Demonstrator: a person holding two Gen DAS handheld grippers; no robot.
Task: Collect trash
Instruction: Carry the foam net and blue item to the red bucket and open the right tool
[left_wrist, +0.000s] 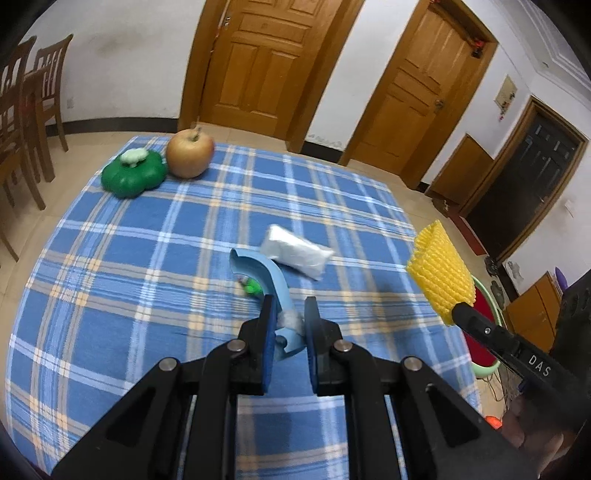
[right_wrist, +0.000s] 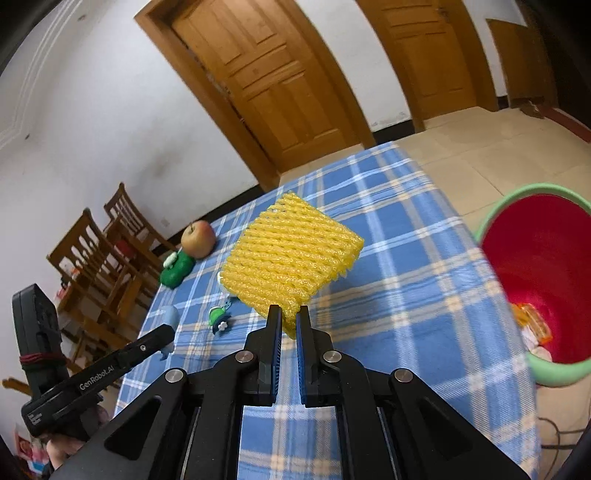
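My right gripper (right_wrist: 288, 314) is shut on a yellow foam fruit net (right_wrist: 288, 262) and holds it above the blue plaid table (right_wrist: 406, 295); the yellow foam fruit net also shows at the right of the left wrist view (left_wrist: 439, 273). My left gripper (left_wrist: 290, 310) is closed around a light blue curved plastic piece (left_wrist: 273, 280) with a bit of white fluff, over the table (left_wrist: 147, 295). A white plastic packet (left_wrist: 295, 254) lies just beyond it. A red bin with a green rim (right_wrist: 546, 277) stands on the floor right of the table and holds some wrappers.
An apple (left_wrist: 190, 153) and a green clover-shaped toy (left_wrist: 133, 175) sit at the far left of the table. A small green toy (right_wrist: 219, 319) lies near the blue piece. Wooden chairs (left_wrist: 26, 110) stand at the left. Wooden doors (left_wrist: 266, 62) line the far wall.
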